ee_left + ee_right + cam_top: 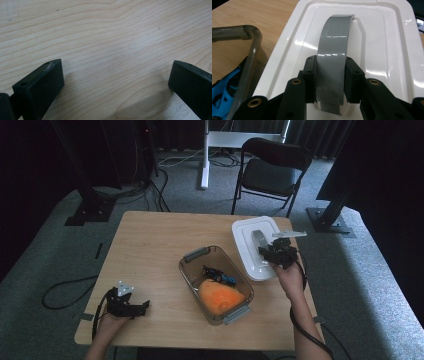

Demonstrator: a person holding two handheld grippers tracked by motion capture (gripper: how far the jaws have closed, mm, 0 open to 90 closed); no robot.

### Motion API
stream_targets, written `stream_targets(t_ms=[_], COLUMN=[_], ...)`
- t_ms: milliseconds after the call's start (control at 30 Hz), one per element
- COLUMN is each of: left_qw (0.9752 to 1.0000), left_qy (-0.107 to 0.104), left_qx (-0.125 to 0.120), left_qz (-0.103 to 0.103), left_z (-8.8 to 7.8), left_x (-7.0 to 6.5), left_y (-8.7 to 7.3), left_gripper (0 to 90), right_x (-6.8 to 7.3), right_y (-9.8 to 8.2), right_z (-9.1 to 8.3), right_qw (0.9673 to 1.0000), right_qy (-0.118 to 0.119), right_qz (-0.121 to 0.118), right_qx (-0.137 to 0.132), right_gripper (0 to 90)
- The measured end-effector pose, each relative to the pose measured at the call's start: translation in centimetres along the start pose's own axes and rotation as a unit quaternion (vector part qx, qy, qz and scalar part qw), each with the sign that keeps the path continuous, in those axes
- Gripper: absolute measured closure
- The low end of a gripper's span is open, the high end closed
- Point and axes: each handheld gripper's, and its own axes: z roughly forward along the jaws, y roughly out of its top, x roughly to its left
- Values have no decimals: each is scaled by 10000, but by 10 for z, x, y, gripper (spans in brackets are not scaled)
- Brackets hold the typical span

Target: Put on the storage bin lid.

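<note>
Fingers [312, 75] flanking grey handle [333, 45], white lid [387, 50]

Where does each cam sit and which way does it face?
High view: above the person's side, looking forward and down on the table; forearms, left gripper and right gripper show.
Left gripper view: on the left gripper, facing bare tabletop; its open fingers show.
Right gripper view: on the right gripper, facing the white lid; fingers clamp the grey handle.
Shared: high and right gripper views both show lid, handle and clear bin.
</note>
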Motion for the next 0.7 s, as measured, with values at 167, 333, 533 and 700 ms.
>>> stream_targets(t_ms=[167,333,533,700], left_qw=[10000,10000,10000,10000], left_qy=[-1,1,3,0], left_qx=[-8,-4,-8,-6], left_qz=[-10,1,-4,-2], left_z=[0,0,0,0], left_x=[0,0,0,0], left_y=[0,0,0,0], left_gripper=[5,5,5,5], right_x=[7,23,39,56], right_y=[1,3,5,3], right_z=[-5,-13,-16,-17], right_qw=[10000,9994,9986,9976], right_qy=[77,297,432,593], right_qz=[-14,-83,-226,-330], right_qx=[-60,-181,-183,-149], right_gripper=[674,674,674,674])
